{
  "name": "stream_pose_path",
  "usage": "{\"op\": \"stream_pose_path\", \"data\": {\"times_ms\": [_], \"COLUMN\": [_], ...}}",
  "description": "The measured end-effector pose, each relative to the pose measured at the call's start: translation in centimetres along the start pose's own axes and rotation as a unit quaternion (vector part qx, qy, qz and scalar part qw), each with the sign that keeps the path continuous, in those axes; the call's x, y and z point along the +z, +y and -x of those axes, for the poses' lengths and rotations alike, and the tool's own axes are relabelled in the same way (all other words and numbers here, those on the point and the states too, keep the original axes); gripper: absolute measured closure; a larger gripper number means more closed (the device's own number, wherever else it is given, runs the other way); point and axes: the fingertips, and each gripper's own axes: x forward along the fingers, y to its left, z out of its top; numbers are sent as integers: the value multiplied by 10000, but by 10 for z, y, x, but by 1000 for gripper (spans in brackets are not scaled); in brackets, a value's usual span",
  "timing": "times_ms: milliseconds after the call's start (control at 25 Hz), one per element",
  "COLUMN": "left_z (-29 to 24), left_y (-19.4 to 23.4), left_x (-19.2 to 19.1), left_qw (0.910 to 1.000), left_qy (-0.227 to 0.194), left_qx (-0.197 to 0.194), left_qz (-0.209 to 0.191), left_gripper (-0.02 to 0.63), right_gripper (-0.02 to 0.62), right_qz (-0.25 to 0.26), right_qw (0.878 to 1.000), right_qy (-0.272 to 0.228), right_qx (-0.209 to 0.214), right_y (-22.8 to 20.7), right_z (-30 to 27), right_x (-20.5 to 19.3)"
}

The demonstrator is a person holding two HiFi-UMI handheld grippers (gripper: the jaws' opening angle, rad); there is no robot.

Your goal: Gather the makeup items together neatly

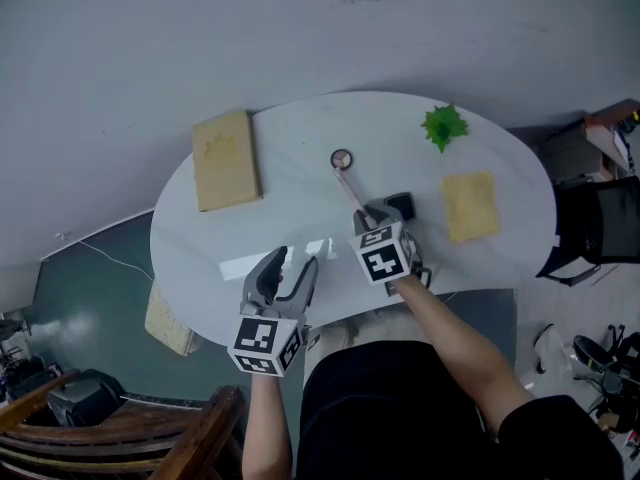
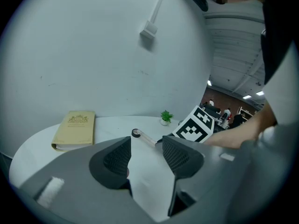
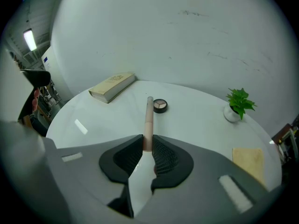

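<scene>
A slim pinkish makeup tube (image 3: 148, 118) lies along the white oval table (image 1: 300, 218), and my right gripper (image 3: 148, 148) is shut on its near end. The tube's far tip almost touches a small round compact (image 3: 160, 105), which sits mid-table in the head view (image 1: 342, 157). In that view the tube (image 1: 350, 190) runs from the compact back to my right gripper (image 1: 372, 214). My left gripper (image 1: 292, 268) hovers over the table's near edge, open with nothing between its fingers (image 2: 117, 158). From its own view the compact (image 2: 135, 133) and the tube (image 2: 148, 138) lie ahead.
A tan book (image 1: 225, 158) lies at the table's left. A small green plant (image 1: 444, 126) stands at the far right, with a yellow pad (image 1: 470, 205) nearer. A small black object (image 1: 401, 204) sits beside the right gripper. A wooden chair (image 1: 150, 433) stands at lower left.
</scene>
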Motion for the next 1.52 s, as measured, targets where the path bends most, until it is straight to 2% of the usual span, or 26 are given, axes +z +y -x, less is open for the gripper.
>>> {"op": "stream_pose_path", "data": {"times_ms": [280, 720, 1520], "left_z": [-8, -18, -17], "left_y": [0, -6, -11], "left_x": [1, -3, -24], "left_qw": [9985, 9934, 9876], "left_qy": [141, 276, 539], "left_qx": [-493, -1023, -1381], "left_qz": [-200, -439, -512], "left_gripper": [394, 394, 394], "right_gripper": [525, 525, 523], "right_qz": [-469, -831, -1209], "right_qw": [9984, 9946, 9888], "right_qy": [30, 132, 361], "right_qx": [-312, -606, -803], "right_y": [-7, -14, -15], "right_z": [11, 17, 3], "right_x": [-16, -43, -78]}}
